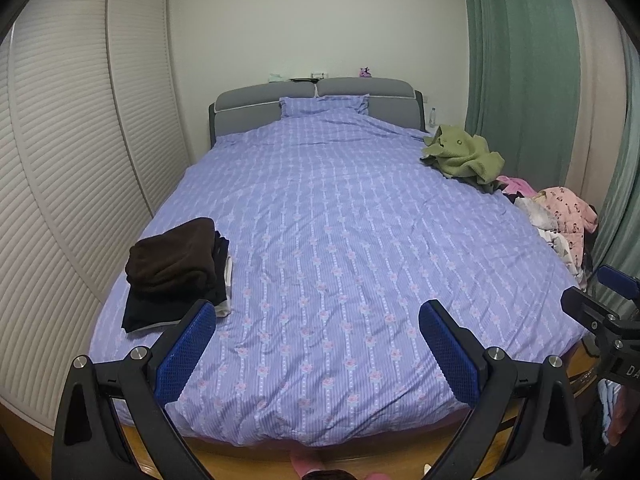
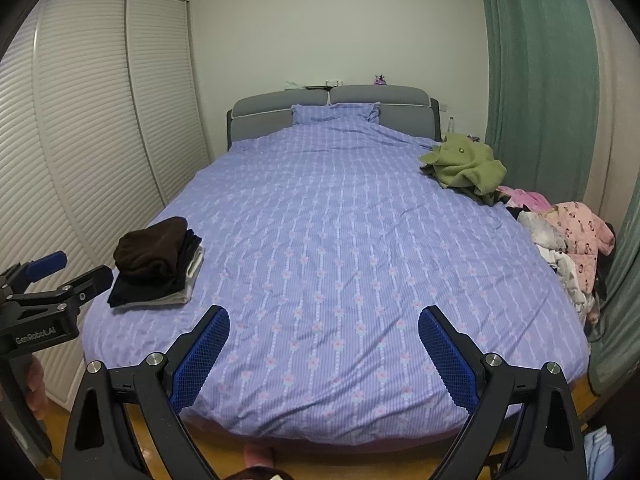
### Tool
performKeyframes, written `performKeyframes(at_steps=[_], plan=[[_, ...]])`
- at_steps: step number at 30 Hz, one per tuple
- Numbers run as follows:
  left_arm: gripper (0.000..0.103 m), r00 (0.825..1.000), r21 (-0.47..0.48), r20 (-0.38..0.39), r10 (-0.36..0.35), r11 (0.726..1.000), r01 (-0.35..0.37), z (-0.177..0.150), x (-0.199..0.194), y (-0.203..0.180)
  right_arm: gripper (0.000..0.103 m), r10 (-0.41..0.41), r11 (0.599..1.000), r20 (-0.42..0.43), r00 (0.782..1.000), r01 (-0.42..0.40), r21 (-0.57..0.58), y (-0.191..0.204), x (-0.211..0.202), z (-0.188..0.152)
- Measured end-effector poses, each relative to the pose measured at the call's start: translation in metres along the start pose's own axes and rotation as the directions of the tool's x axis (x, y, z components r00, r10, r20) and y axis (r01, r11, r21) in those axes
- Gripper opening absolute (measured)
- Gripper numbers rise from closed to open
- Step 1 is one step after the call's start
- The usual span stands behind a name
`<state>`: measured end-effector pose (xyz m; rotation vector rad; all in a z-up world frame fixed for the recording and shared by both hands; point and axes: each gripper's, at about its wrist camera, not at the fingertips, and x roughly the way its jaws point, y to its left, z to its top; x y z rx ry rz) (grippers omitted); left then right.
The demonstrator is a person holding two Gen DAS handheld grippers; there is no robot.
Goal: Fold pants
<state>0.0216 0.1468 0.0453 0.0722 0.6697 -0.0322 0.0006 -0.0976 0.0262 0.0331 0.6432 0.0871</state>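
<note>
A stack of folded dark clothes (image 1: 176, 268) with a brown piece on top lies on the left side of the bed; it also shows in the right wrist view (image 2: 156, 262). A heap of unfolded clothes (image 1: 560, 216), pink and white, lies at the bed's right edge, also in the right wrist view (image 2: 568, 240). My left gripper (image 1: 318, 320) is open and empty above the foot of the bed. My right gripper (image 2: 324, 324) is open and empty beside it. No pants are held.
The bed has a purple patterned cover (image 1: 340, 240) and a grey headboard (image 1: 316, 96). A crumpled green garment (image 1: 464, 152) lies at the far right. White louvred wardrobe doors (image 1: 72, 140) stand on the left, green curtains (image 1: 520, 60) on the right. Wooden floor (image 1: 240, 452) below.
</note>
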Motion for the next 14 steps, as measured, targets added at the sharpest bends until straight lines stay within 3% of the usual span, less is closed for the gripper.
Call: performKeyframes(at_steps=[14], plan=[[0.103,1.0,-0.002,0.001,-0.008,1.0,0.008,-0.0002,0.0003,-0.0013,0.097,-0.004,1.0,-0.002,1.0,0.004,-0.005,0.0002,0.0002,0.0004]])
